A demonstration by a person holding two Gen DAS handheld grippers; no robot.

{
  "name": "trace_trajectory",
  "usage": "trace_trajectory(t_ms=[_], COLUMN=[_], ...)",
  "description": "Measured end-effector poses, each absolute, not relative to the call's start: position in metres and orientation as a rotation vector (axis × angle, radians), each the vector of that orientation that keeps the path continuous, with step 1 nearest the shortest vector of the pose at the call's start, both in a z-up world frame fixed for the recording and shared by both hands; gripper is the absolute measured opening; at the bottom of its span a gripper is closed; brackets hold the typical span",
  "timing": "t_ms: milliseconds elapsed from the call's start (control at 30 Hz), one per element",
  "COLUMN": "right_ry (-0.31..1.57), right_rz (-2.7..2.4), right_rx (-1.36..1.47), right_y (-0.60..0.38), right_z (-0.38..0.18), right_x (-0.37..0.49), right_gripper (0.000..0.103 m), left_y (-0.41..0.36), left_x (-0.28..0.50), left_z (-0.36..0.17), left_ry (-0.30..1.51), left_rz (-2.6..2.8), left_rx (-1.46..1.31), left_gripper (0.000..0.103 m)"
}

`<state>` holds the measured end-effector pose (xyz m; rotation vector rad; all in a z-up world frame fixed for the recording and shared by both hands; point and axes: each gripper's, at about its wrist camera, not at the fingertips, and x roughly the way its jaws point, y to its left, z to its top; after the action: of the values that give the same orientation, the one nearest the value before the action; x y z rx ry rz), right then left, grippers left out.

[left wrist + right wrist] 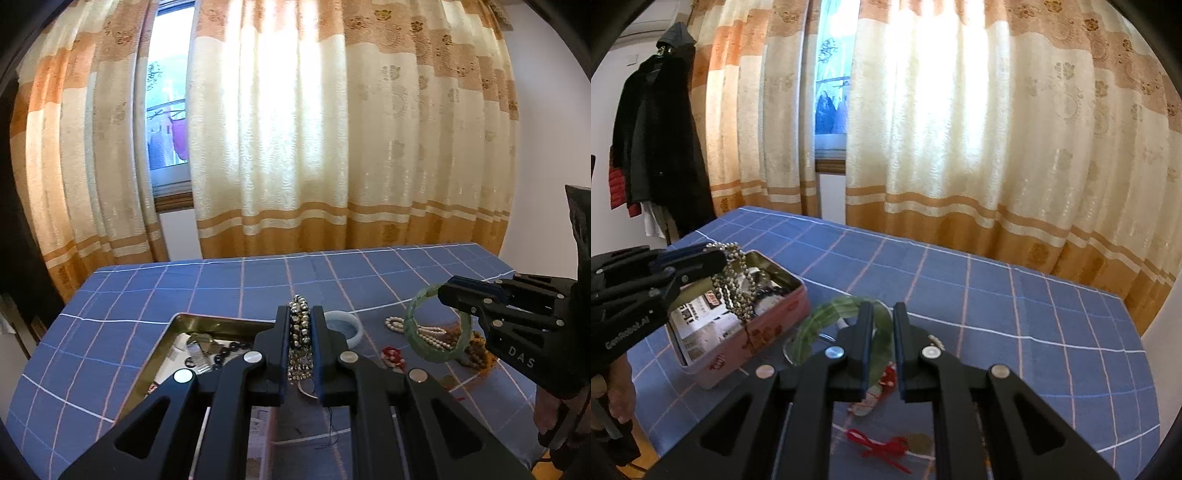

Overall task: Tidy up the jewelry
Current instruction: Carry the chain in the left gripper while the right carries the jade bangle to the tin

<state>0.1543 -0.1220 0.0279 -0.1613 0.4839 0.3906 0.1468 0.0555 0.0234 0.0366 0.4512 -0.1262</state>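
My left gripper is shut on a strand of silver beads, which hangs above the near edge of an open tin box. In the right wrist view the same left gripper holds the silver beads over the pink tin box. My right gripper is shut on a green bangle, lifted off the cloth. From the left wrist view that right gripper grips the green bangle by its upper rim.
On the blue checked cloth lie a white bangle, a pearl strand, brown-orange beads and a red charm. A red knotted cord lies near the front. Curtains hang behind; dark coats hang at the left.
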Motion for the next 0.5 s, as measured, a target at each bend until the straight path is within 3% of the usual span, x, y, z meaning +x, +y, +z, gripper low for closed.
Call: trace_trajectory(t_ms=[500], right_ry=[0.464], right_rz=[0.455], right_rx=[-0.190], right_y=[-0.086], right_z=[0.034], right_x=[0.152], right_gripper=[0.013], left_y=[0.087], left_x=[0.142], left_z=[0.029], left_ry=[0.434], left_rz=[-0.068], left_rx=[0.020], left_gripper=[0.010])
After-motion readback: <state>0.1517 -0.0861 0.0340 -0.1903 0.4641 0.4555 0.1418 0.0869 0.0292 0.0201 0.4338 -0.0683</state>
